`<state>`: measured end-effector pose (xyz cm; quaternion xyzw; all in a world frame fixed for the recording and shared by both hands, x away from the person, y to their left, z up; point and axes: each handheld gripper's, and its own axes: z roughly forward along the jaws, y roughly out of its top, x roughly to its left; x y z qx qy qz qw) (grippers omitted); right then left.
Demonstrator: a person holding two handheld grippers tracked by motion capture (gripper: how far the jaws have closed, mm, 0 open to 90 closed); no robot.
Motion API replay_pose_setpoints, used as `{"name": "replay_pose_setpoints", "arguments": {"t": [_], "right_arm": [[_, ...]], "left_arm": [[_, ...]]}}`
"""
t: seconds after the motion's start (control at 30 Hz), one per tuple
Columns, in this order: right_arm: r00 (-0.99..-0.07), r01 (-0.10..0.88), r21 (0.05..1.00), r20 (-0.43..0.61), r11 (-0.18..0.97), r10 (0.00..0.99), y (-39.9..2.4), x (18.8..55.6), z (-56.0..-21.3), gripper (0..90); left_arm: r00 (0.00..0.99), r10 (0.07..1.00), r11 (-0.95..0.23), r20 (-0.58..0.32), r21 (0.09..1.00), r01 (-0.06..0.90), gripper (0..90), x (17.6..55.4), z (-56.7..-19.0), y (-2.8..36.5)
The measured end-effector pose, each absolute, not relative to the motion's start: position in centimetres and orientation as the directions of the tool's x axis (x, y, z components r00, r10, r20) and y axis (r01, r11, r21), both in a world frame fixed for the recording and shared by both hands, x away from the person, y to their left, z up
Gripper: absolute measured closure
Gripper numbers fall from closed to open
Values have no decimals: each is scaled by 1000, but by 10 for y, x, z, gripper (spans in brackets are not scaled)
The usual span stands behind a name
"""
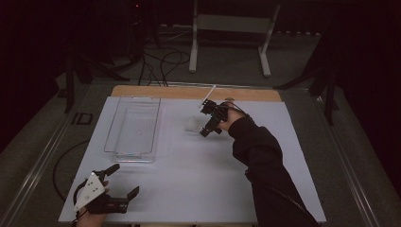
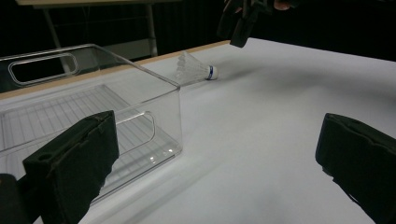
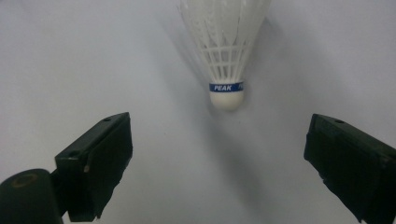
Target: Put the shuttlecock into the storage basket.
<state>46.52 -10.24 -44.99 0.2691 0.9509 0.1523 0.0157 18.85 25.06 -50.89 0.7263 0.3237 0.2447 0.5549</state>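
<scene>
A white shuttlecock (image 1: 192, 126) with a blue band lies on its side on the white table (image 1: 198, 179), just right of a clear plastic bin (image 1: 133, 127). My right gripper (image 1: 203, 119) hovers open immediately right of it, jaws spread wide. In the right gripper view the shuttlecock (image 3: 224, 51) points its cork tip toward the gripper (image 3: 219, 163), slightly beyond the jaws. My left gripper (image 1: 125, 179) rests open at the near left corner with nothing held. From the left gripper (image 2: 215, 172) I see the bin (image 2: 154, 107), the shuttlecock (image 2: 194, 70) and the other gripper (image 2: 240, 23) above it.
The bin looks empty and has a ribbed floor and handle cut-outs. A wooden strip (image 1: 194, 92) runs along the table's far edge. Beyond it stand a white frame (image 1: 231, 33) and cables (image 1: 161, 66) on the floor. Dark surroundings flank the table.
</scene>
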Motion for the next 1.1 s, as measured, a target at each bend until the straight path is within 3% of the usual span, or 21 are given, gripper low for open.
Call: {"name": "replay_pose_setpoints", "arguments": {"t": [0.5, 0.53, 0.7, 1.1], "right_arm": [[-852, 520, 209, 50, 828, 522, -92, 473, -465, 88], [-847, 527, 205, 57, 824, 528, -91, 475, -466, 134], [-837, 545, 197, 68, 815, 543, -88, 477, -470, 155], [-843, 537, 130, 78, 833, 532, -80, 483, -487, 128]], "left_arm": [[675, 738, -172, -8, 965, 199, 2, 189, -509, 251], [676, 737, -171, -9, 965, 200, 2, 189, -509, 251], [678, 735, -170, -11, 965, 200, 2, 189, -509, 251], [679, 734, -166, -13, 966, 198, 2, 188, -509, 251]]}}
